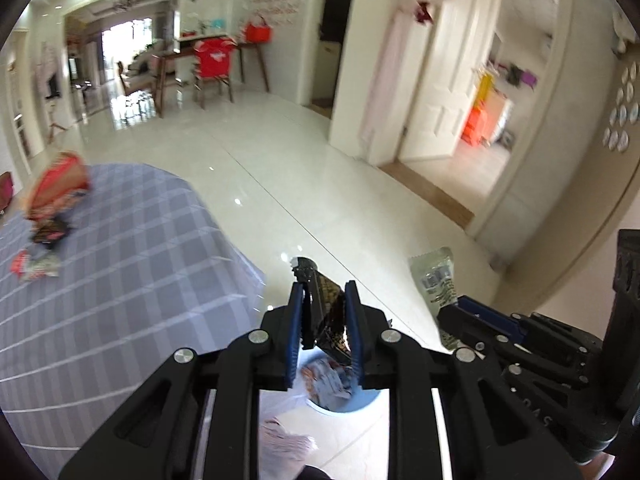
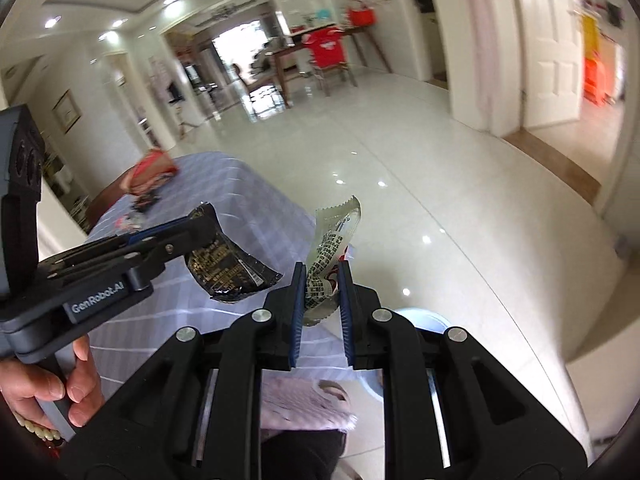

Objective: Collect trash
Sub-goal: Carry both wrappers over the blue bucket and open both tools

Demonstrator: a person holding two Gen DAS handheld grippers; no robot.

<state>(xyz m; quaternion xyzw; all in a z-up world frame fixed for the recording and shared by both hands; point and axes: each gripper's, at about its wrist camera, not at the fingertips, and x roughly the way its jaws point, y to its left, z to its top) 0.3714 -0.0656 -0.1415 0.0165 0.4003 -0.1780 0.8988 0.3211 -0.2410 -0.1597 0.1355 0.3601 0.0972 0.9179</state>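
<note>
My left gripper (image 1: 325, 298) is shut on a crumpled black wrapper (image 1: 326, 300) with gold print. It hangs above a pale blue bin (image 1: 352, 402) on the floor that holds several wrappers. In the right wrist view that left gripper (image 2: 200, 226) and the black wrapper (image 2: 228, 268) show at left, over the table edge. My right gripper (image 2: 322, 276) is shut on a clear wrapper (image 2: 332, 240) with black print. In the left wrist view the right gripper (image 1: 460, 308) and the clear wrapper (image 1: 436, 280) sit at right. The bin's rim (image 2: 424, 318) peeks out behind the right fingers.
A table with a lilac checked cloth (image 1: 120, 260) fills the left; a red snack bag (image 1: 60, 186) and smaller wrappers (image 1: 38, 266) lie on it. Glossy white floor (image 1: 300, 168) stretches ahead to chairs, a desk and open doorways. A person's hand (image 2: 48, 392) grips the left handle.
</note>
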